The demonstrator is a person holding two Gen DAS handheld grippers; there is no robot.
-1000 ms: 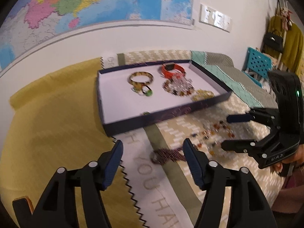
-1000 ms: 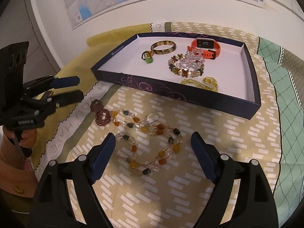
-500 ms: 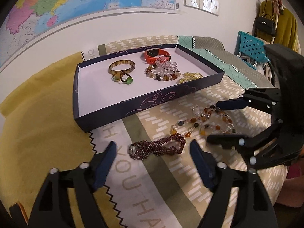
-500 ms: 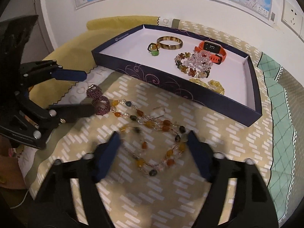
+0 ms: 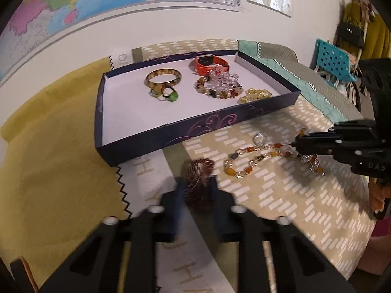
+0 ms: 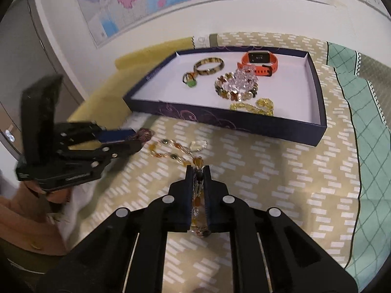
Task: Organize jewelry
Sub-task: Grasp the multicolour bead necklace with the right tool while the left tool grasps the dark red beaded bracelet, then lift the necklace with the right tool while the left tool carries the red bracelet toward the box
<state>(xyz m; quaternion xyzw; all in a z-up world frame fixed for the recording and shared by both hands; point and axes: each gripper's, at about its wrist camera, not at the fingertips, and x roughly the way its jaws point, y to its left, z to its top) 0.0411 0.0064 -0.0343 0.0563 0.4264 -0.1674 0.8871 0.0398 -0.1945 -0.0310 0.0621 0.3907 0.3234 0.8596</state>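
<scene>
I take the dark blue tray [image 5: 200,127] as my landmark; it sits on a patterned cloth [image 5: 305,195] spread over the table, with a wall map [image 5: 97,0] on the wall behind it. To the tray's left lies a yellow cloth [image 5: 48,158].

Inside the tray, the orange watch [image 5: 211,63] lies against the back wall, the amber bangle [image 5: 163,78] in the middle toward the back, and the cluster of clear and brown bead bracelets [image 5: 221,85] just in front of the watch. A yellow bead bracelet [image 5: 256,94] lies by the tray's front wall near its right end, and a green-stoned ring [image 5: 171,95] rests just in front of the bangle.

In front of the tray, outside it, my left gripper [image 5: 196,190] is closing its jaws on the dark red beaded bracelet [image 5: 199,171], which sits bunched between the pads. My right gripper [image 6: 197,188] is also closing, nearly shut, pinching one end of the amber and clear bead necklace [image 6: 176,151]; the strand runs between its pads [image 6: 188,188] and trails across the cloth toward the left gripper, ending just beside the red bracelet. Both pieces lie near the tray's front wall, not in it.
</scene>
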